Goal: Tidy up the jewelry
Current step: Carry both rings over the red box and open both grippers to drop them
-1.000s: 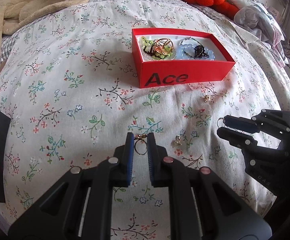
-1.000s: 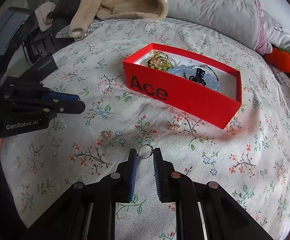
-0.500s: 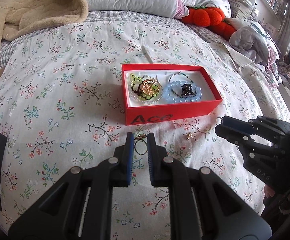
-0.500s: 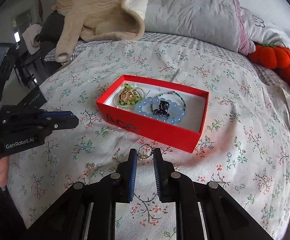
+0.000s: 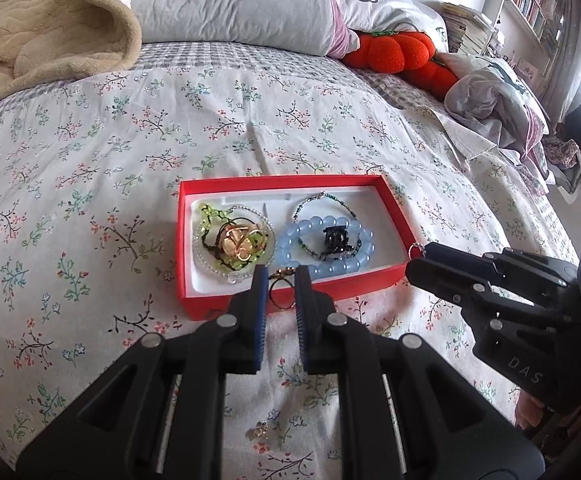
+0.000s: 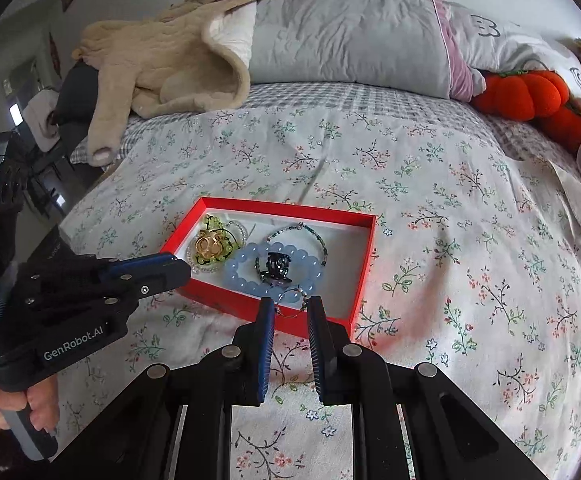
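Jewelry box (image 5: 290,292) now looming closer under both grippers, left gripper (image 5: 281,280) jaws pinching gold ring (image 5: 280,294), right gripper (image 6: 290,308) jaws pinching thin hoop (image 6: 288,304).

Bracelets (image 5: 324,246) in box (image 5: 250,186); box on bedspread (image 5: 90,184), pillow (image 5: 230,4) behind.

Black left gripper (image 5: 280,280) and right gripper (image 6: 290,306): blue ribbed pads, silver screws, white "GenRobot.AI" and "DAS" lettering

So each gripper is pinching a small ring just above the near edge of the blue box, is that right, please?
Not quite: the box is red, as both wrist views show. The rest holds: the left gripper and right gripper each pinch a small ring by its near edge.
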A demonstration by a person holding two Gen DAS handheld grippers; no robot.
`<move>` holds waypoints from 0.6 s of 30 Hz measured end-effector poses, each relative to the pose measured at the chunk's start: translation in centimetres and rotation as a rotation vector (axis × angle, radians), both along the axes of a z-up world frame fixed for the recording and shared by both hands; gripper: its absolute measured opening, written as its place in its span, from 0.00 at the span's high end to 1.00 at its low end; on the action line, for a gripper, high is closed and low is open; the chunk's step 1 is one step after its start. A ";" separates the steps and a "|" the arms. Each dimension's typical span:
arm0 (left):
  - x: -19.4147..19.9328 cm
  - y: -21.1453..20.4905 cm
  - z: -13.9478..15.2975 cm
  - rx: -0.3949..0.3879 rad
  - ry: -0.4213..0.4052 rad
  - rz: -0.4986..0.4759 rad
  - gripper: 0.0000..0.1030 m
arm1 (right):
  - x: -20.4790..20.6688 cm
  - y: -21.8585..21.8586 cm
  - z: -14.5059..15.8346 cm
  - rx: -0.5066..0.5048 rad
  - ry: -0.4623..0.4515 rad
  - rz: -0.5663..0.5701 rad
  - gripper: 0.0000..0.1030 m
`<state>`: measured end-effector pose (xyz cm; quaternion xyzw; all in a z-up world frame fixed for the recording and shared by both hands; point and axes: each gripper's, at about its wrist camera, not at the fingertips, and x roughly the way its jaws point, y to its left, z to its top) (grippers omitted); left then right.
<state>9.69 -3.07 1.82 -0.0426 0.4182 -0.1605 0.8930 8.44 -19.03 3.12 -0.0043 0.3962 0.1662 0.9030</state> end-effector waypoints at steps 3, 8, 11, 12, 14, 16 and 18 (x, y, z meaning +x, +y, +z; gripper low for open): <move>0.7 -0.3 -0.5 -0.002 0.007 0.010 0.86 | 0.5 -0.2 -0.1 0.008 0.004 -0.010 0.84; 1.6 -0.6 -1.2 -0.013 0.020 0.025 0.86 | 1.3 -0.6 -0.5 0.018 0.017 -0.027 0.84; 1.9 -0.8 -1.5 -0.012 0.028 0.027 0.86 | 1.6 -0.7 -0.7 0.022 0.024 -0.031 0.84; 1.9 -0.9 -1.5 -0.012 0.028 0.024 0.86 | 1.6 -0.7 -0.7 0.022 0.025 -0.032 0.84; 1.8 -1.1 -1.5 -0.003 0.019 0.022 0.86 | 1.6 -0.6 -0.8 0.020 0.027 -0.031 0.84; 1.6 -1.2 -1.3 0.005 0.016 0.016 0.85 | 1.7 -0.6 -0.9 0.016 0.028 -0.031 0.84; 1.6 -1.2 -1.1 0.012 0.015 0.010 0.83 | 1.7 -0.7 -0.9 0.014 0.027 -0.033 0.84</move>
